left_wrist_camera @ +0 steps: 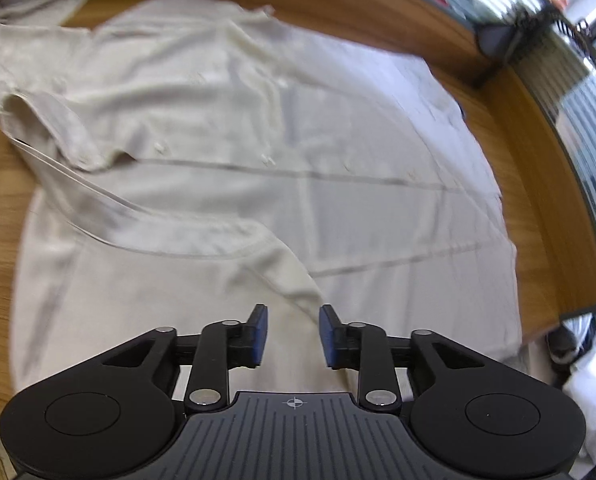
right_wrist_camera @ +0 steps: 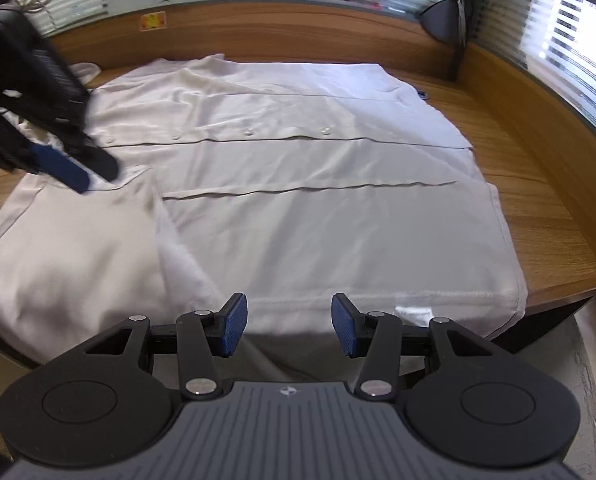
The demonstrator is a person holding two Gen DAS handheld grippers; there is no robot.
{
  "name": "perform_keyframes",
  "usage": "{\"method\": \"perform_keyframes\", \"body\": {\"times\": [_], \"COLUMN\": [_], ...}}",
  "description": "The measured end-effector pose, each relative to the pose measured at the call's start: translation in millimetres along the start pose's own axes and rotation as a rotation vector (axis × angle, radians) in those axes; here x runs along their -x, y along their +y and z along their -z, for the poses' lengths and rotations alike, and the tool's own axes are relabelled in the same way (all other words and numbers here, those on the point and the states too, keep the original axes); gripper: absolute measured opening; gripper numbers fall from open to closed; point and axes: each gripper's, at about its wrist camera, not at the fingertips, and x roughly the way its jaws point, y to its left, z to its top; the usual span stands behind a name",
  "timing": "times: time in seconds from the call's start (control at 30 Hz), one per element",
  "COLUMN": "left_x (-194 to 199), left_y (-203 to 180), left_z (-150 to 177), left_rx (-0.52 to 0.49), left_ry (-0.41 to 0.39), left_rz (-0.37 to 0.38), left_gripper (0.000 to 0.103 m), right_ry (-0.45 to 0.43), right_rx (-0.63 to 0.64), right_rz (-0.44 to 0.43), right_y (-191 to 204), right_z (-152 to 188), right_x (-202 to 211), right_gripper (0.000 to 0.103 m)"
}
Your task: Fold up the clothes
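Room: wooden desk (right_wrist_camera: 530, 184) with a raised wooden back edge, striped frosted glass behind it, and a black lamp (right_wrist_camera: 444, 20) in the far corner.
Left fingers: the blue pads (left_wrist_camera: 259, 334) of the left gripper (left_wrist_camera: 293, 336) stood partly apart, with nothing pressed between them; a folded sleeve edge passed just under the gap.
Right fingers: the right gripper (right_wrist_camera: 289, 326) had its pads spread wider and held nothing; it hovered over the near hem.
Garment: the white shirt (right_wrist_camera: 306, 216) lay flat on the desk, buttons in a row across the middle, the near side hanging a little over the desk edge.
Reason, as I judged: one side and the sleeve (left_wrist_camera: 201, 236) were already laid inward, so the left gripper seemed to have let go of the sleeve there, and the right one waited by the hem for the next fold.
Hidden: the collar end was partly covered by the left gripper in the right view; the left view was blurred, and the small white cloth (left_wrist_camera: 45, 0) at the far corner I could not identify.
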Motion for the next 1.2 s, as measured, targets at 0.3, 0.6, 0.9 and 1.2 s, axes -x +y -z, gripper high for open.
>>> {"method": "perform_keyframes", "body": {"times": [0.3,0.6,0.9,1.2], "left_x": [-50,-31,9,46], "left_y": [-29,-37,-29,-17], "left_z": [3,8,5,7], "left_rx": [-0.039,-0.038,0.011,0.064], "left_ry": [0.109,0.04,-0.068,-0.23], "left_rz": [0.019,0.086,0.09,0.026], "left_gripper": [0.048,0.003,0.003,0.003], "right_ry": [-0.005,-0.031,-0.099,-0.108], "right_rx": [0.026,0.086,0.12,0.122], "right_rz": [-0.047,-0.074,0.058,0.161], "right_y": [20,60,77,53], "right_z": [7,-14,-20,-11], "right_x": [5,-4,-15,-16], "right_gripper": [0.053,0.053,0.048,0.048]}}
